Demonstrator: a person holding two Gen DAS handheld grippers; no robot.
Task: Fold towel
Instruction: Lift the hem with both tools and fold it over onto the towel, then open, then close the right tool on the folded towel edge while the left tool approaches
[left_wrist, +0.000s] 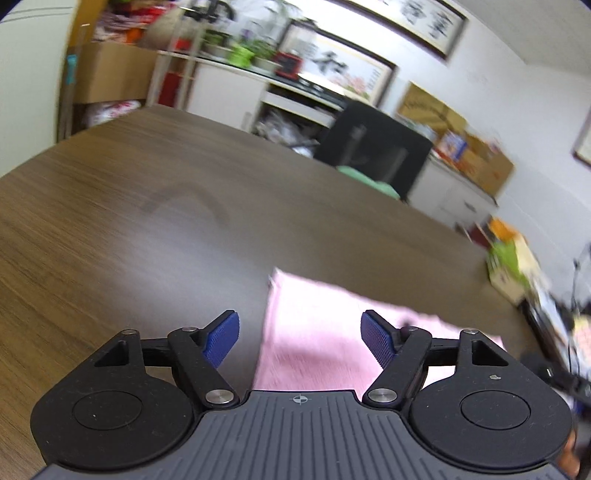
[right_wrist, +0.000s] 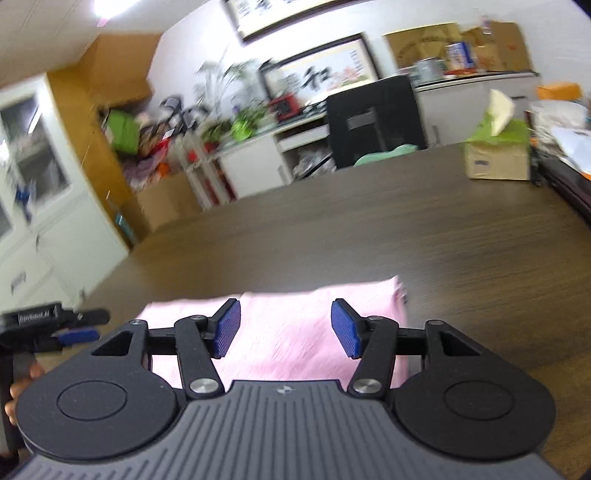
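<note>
Right wrist view: pink towel (right_wrist: 295, 332) flat on table (right_wrist: 443, 240), long axis left-right; both hand-held grippers spread wide, holding nothing.

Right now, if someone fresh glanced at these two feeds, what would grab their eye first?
The pink towel stands out most, lying flat on the dark wooden table just ahead of both tools. Next come the blue pads of the right tool, spread open above the towel and holding nothing, with the left tool likewise open near the towel's left edge. Behind the table, a black chair stands before cluttered white cabinets.
</note>
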